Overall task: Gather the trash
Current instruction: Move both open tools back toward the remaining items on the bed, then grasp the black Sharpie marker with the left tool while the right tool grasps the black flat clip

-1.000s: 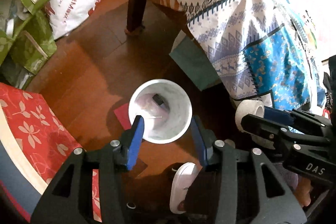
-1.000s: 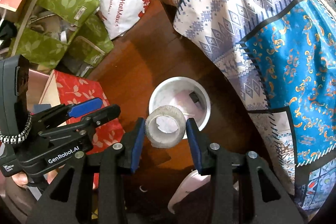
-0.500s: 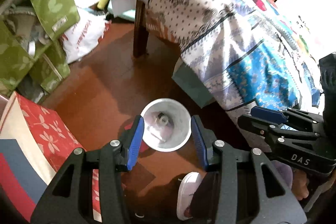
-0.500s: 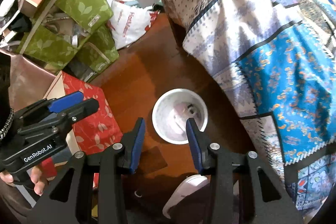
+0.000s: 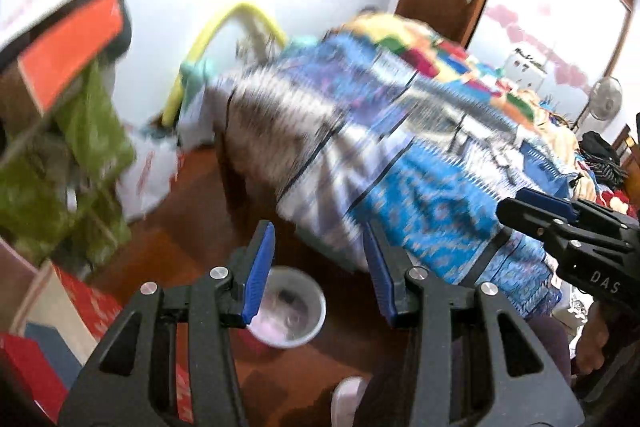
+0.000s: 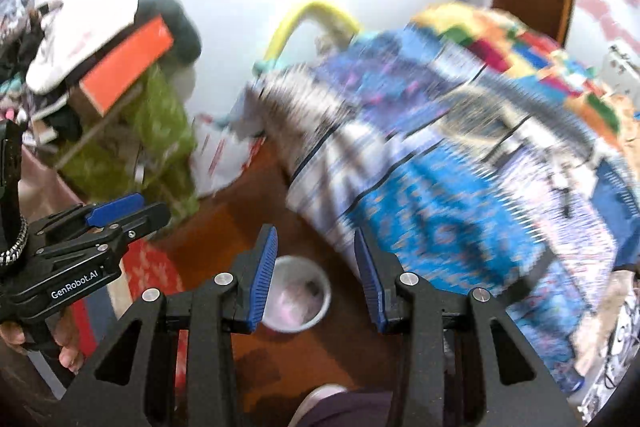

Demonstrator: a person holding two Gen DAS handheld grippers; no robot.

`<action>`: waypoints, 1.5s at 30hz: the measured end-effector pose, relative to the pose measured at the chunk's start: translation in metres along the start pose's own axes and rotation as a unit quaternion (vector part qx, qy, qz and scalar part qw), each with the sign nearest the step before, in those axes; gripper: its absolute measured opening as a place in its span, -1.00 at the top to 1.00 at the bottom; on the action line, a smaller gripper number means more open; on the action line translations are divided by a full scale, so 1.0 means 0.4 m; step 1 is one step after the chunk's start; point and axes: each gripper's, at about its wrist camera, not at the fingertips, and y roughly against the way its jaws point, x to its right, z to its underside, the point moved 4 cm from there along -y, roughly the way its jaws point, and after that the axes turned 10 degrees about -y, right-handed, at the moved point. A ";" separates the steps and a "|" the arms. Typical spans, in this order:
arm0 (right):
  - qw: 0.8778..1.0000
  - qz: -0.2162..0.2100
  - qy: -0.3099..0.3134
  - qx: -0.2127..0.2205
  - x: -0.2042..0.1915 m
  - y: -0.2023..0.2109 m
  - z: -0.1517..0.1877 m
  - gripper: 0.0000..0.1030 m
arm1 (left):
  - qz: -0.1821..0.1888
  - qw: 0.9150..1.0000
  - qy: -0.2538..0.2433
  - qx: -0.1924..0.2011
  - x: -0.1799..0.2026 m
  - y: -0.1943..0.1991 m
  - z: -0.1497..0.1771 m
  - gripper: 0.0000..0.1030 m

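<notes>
Room: blurred bedroom, bed [image 5: 420,155] under a patterned quilt, wooden floor [image 6: 256,187].
Bin [image 5: 290,307]: white, on the floor beside the bed, below and between both jaws, some trash inside.
Left gripper [image 5: 318,271]: jaws released, empty.
Right gripper [image 6: 316,277]: jaws released, empty; neither is clearly nearer.
Views: each shows the other gripper at its edge.
</notes>
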 end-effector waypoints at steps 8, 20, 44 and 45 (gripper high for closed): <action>0.991 0.043 -0.019 0.125 0.104 0.212 -0.048 0.28 | 0.035 0.995 -0.047 0.077 0.189 0.095 -0.125 -0.06; 0.973 0.131 -0.065 0.180 0.355 0.323 -0.079 -0.13 | 0.068 0.986 -0.095 0.122 0.429 0.058 -0.263 -0.77; 0.965 0.192 -0.167 0.068 0.786 0.038 -0.078 -0.27 | 0.130 0.984 -0.123 -0.003 0.684 -0.519 -0.385 -0.58; 0.965 0.191 -0.171 0.058 0.801 0.007 -0.078 -0.27 | 0.122 0.985 -0.122 -0.006 0.686 -0.542 -0.390 -0.58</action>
